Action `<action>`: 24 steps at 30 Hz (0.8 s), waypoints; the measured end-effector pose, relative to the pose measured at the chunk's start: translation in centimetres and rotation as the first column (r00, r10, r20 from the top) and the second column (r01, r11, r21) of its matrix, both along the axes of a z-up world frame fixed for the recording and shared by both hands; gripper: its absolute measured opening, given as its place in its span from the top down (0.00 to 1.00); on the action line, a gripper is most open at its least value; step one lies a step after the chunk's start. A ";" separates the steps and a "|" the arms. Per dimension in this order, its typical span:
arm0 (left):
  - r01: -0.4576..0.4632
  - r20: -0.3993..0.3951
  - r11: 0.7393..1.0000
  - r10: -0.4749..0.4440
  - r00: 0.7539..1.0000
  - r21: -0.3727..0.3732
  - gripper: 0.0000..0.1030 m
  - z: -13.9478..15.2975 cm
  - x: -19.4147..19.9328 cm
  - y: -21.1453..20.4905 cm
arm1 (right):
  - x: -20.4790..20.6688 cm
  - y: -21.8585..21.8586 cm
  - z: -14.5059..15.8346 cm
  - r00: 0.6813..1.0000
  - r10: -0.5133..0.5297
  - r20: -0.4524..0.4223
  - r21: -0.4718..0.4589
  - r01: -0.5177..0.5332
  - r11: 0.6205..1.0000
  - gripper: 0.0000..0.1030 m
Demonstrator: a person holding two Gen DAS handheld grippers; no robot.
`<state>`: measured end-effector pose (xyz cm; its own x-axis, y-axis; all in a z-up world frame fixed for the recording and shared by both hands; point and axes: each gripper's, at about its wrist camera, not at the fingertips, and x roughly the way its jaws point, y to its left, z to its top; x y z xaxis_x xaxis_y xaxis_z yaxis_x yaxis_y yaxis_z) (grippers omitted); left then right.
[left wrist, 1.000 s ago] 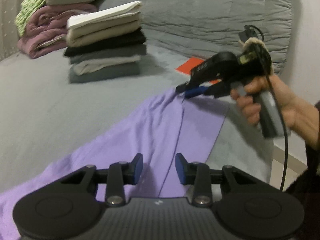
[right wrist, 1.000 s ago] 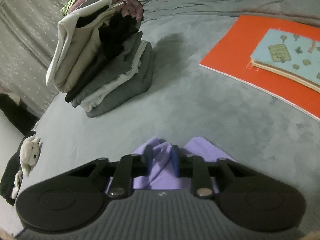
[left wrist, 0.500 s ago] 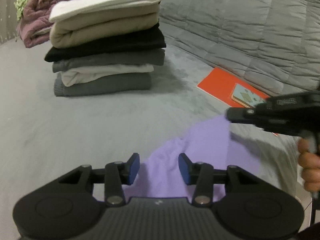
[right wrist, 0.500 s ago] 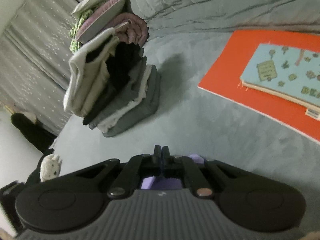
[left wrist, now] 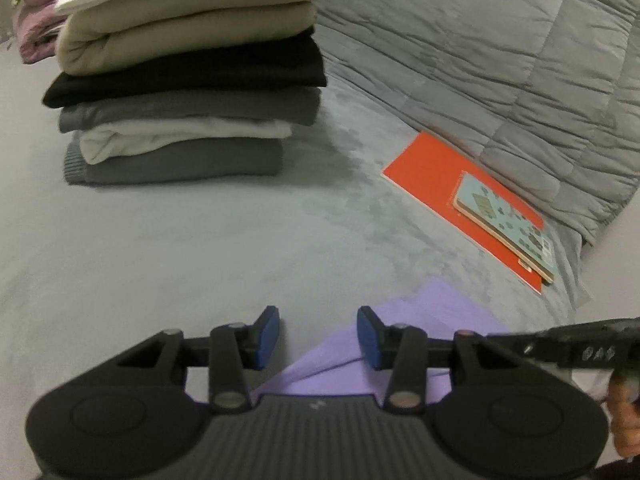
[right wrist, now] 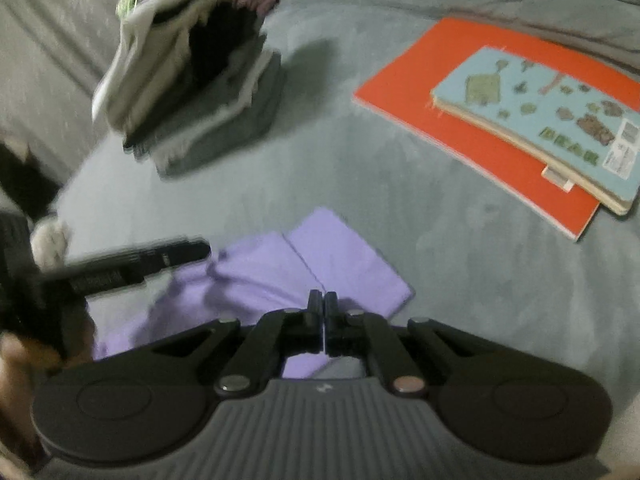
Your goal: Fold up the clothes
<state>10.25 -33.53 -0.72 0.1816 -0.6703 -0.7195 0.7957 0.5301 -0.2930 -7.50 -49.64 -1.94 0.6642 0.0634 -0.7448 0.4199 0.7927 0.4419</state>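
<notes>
Since a second ago the lilac garment [right wrist: 304, 272] has gone from one long strip to a short bunched fold, with its far corner toward 12 o'clock. It lies on the grey bed [left wrist: 200, 248]; open bedding at 9–11 o'clock. Right gripper [right wrist: 323, 312] fingers pressed together over it; whether they pinch cloth, cannot tell. Left gripper [left wrist: 318, 336] spread wide, empty. Folded stack [left wrist: 188, 80] at 11, orange book [left wrist: 432, 168] at 2.

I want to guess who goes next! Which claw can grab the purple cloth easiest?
Probably the left claw: it is open, with the purple cloth lying right by its fingers. The right claw is shut, so it would need to open first.
</notes>
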 end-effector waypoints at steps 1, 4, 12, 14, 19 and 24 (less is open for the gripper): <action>0.006 -0.007 1.000 -0.006 1.000 0.000 0.57 0.0 0.1 -0.2 | 0.2 0.3 -0.2 1.000 0.013 -0.014 -0.016 -0.013 1.000 0.99; 0.032 -0.015 0.999 -0.032 0.999 0.002 0.57 0.1 -0.2 -0.9 | 0.4 0.3 -0.4 1.000 0.018 -0.020 -0.033 -0.019 0.999 0.99; 0.101 -0.024 0.995 -0.101 0.995 0.008 0.70 0.0 -1.3 -3.0 | 0.3 0.0 0.1 1.000 -0.001 0.008 -0.020 0.001 1.000 0.99; 0.103 -0.017 0.995 -0.103 0.995 0.016 0.82 -0.2 -1.6 -3.4 | 0.2 0.0 0.4 1.000 0.000 0.017 -0.019 0.001 1.000 0.99; 0.090 0.001 0.996 -0.090 0.996 0.011 0.98 -0.7 -2.1 -3.8 | 0.0 -0.2 0.7 0.999 -0.007 0.031 -0.014 0.008 1.000 0.98; 0.065 0.043 0.993 -0.061 0.997 -0.102 0.99 0.6 -3.0 -2.6 | -0.5 -0.4 1.7 0.996 -0.014 0.084 -0.008 0.015 1.000 0.98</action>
<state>7.24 -36.16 -0.15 0.1638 -0.7516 -0.6390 0.8385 0.4474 -0.3112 -8.05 -50.05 -0.25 0.7251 0.0471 -0.6870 0.3933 0.7905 0.4694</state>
